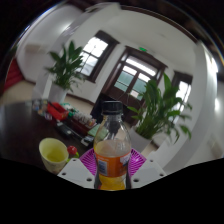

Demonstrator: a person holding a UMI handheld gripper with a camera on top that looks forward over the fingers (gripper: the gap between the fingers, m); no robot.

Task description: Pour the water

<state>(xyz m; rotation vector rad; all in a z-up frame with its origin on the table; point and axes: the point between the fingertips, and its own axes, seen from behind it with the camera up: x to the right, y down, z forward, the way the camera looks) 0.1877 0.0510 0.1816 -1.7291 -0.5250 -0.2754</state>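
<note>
**Gripper clamped on a bottle beside a yellow cup**

A clear plastic bottle (112, 150) stands upright directly ahead, at the twelve o'clock position from the gripper (112, 170). It has a dark cap and holds an orange-amber liquid that fills its lower part, with a pale band around its middle. The bottle sits between the two fingers, and both purple pads (90, 165) press against its sides, so the tongs are closed on the bottle. Whether its base touches the table cannot be told, as the fingers hide it.

At about ten o'clock from the bottle, just beside the left finger, stands a yellow cup (53, 154) with its mouth open upward. A small red object (73, 151) lies between the cup and the bottle, too small to identify.

The dark table (25, 135) stretches away beyond the cup. At eleven o'clock, farther back on it, lies a clutter of red and dark items (68, 114) that cannot be made out.

Beyond the table, a leafy green plant (66, 66) stands at ten o'clock against a pale wall, beside a dark-framed window (95, 52). A second large plant (163, 108) rises at two o'clock. Between the plants, at twelve o'clock past the bottle cap, is a wide dark-framed doorway with glass panes (138, 78).
</note>
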